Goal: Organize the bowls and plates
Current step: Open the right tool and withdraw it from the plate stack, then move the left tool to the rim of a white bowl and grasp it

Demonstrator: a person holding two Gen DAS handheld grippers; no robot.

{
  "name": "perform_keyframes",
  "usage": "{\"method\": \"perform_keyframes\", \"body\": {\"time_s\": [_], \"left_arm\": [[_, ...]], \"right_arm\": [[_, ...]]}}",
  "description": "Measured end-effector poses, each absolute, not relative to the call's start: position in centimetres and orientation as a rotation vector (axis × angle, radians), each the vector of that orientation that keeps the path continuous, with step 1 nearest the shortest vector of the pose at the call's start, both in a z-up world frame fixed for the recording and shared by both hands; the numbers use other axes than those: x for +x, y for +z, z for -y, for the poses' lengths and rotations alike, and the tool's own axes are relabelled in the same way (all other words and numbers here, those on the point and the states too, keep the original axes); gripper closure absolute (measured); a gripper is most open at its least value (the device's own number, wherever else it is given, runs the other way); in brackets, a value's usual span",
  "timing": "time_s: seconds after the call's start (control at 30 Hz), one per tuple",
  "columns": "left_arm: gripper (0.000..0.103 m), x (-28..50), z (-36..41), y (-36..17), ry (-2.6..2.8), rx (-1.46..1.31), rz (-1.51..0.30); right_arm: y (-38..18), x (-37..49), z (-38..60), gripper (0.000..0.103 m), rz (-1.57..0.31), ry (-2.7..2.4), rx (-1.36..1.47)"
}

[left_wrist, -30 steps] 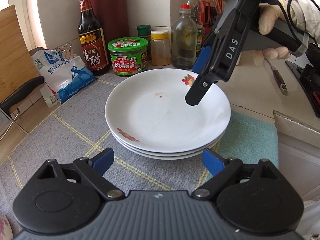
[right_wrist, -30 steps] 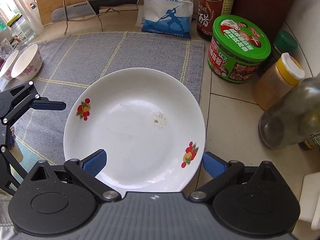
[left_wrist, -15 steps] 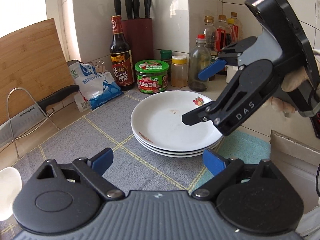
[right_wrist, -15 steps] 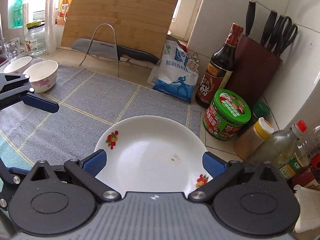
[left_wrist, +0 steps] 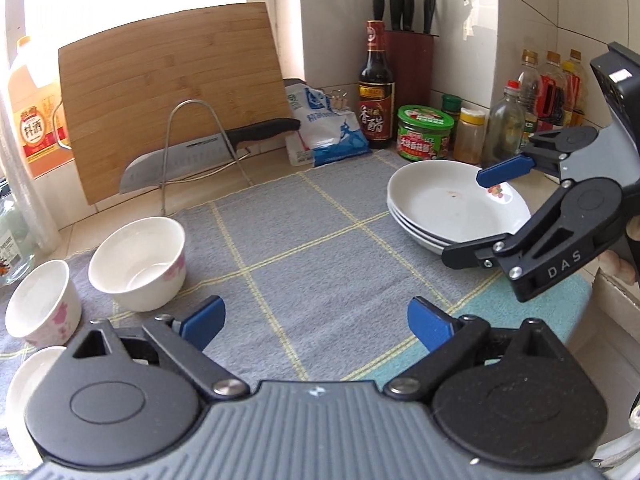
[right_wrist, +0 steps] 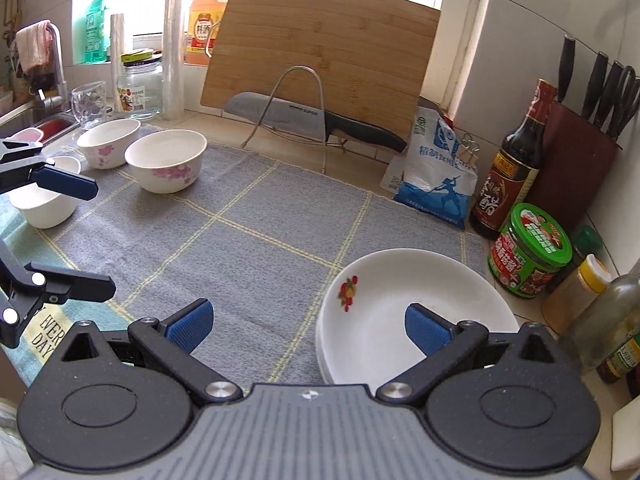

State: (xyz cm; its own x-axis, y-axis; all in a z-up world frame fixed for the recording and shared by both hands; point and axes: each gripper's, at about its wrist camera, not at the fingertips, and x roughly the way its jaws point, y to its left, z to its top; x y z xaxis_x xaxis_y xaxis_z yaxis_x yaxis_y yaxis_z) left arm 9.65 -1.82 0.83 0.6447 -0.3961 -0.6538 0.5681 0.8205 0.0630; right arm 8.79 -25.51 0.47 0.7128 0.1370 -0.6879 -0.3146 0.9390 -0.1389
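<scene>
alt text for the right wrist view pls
A stack of white plates sits at the right of a grey mat, with three white bowls at its far left. The right gripper hangs open and empty above; a chopping board leans behind.

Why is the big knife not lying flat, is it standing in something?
Propped up, not flat. The knife rests on its edge across a wire rack, in front of the leaning wooden cutting board.

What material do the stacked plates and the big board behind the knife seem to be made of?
Stacked plates: probably glazed ceramic, glossy white with a printed fruit motif. Board: looks like bamboo or wood, matte, with fine parallel strips and grain.
</scene>
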Motion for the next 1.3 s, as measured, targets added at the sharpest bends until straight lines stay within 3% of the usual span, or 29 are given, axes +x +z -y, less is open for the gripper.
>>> {"method": "perform_keyframes", "body": {"time_s": [0.63,1.3], "left_arm": [[0.005,14.5,-15.8,4.2,-0.364,0.352,-0.678],[0.007,17.2,-19.1,2.0,-0.484,0.266,-0.806]], "right_arm": [[-1.8,10.5,5.5,0.000,-0.823,0.425,-0.292],[-5.1,13.0,-2.3,0.000,-0.893,0.621,-0.263]]}}
